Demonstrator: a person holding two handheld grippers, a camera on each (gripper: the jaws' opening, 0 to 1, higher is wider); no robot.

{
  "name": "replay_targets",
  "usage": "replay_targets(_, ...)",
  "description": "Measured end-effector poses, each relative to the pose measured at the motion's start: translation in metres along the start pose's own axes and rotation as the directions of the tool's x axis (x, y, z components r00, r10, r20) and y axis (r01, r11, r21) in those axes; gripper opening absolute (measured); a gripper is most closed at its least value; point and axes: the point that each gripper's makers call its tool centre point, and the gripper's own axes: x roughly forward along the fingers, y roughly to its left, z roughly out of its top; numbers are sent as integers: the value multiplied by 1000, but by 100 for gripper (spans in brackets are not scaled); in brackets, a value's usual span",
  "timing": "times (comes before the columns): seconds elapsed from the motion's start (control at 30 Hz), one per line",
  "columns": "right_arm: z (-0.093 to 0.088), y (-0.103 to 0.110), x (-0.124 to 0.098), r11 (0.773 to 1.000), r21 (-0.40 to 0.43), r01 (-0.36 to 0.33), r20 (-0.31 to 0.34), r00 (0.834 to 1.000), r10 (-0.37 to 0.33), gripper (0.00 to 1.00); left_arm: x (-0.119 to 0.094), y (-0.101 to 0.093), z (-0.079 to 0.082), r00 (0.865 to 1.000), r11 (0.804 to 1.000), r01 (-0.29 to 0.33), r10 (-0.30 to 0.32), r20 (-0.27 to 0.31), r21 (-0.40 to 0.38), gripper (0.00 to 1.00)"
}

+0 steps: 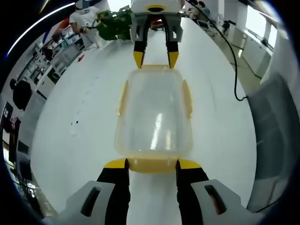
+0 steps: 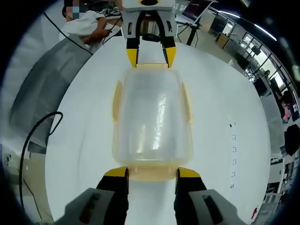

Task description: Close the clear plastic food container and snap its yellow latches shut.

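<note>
The clear plastic food container (image 1: 154,119) lies lidded on the white bench (image 1: 84,122) — my left gripper (image 1: 151,164) at one short end, jaws apart, yellow tips flanking the end latch (image 1: 151,164). My right gripper (image 2: 151,172) faces it from the opposite end, jaws likewise apart. A black cable (image 1: 230,61) trails nearby.

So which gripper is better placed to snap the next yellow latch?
Roughly even. The left gripper and right gripper each sit open at an end latch of the lidded clear plastic food container; each suits its own end.
</note>
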Motion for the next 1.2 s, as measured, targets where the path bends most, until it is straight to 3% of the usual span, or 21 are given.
replay_targets(1.2,-12,1,18,997,56,-56,-1,998,56,36,22,1,-7,999,999,44,-44,-19,-9,37)
